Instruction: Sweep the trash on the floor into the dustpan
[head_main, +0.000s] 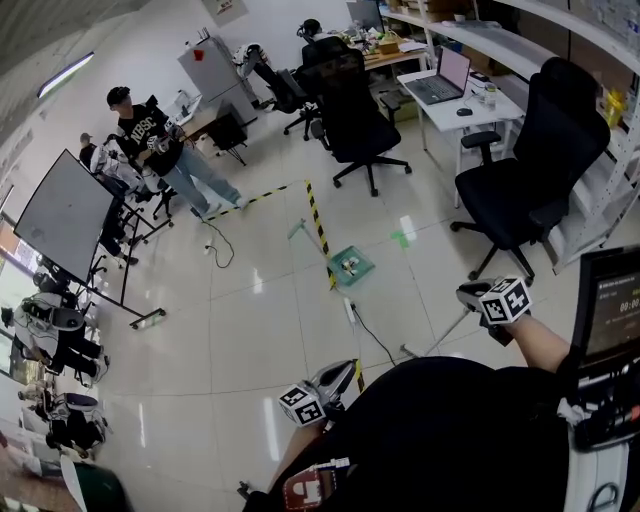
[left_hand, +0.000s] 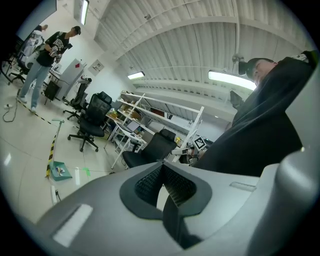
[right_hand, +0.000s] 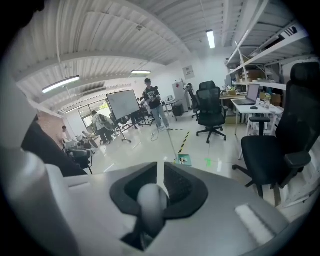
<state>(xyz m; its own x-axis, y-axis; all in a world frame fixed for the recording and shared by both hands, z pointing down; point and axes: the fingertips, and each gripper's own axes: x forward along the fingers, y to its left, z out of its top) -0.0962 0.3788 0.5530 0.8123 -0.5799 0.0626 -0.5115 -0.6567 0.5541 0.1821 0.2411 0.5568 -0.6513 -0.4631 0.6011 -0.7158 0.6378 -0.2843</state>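
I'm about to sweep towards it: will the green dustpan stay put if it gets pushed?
Probably not firmly. The dustpan looks like thin plastic, so it is likely light, and the floor is glossy, so it may slide. Its tall thin handle could make it tip if knocked.

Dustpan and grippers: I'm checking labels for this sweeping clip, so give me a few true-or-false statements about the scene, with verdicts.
1. The green dustpan sits on the floor beside yellow-black tape. True.
2. The dustpan is empty. False: small bits of trash lie in it.
3. The right gripper holds nothing. False: it is shut on a rounded grey handle.
4. The left gripper has its jaws together. True.
5. The laptop on the white desk is closed. False: it is open.
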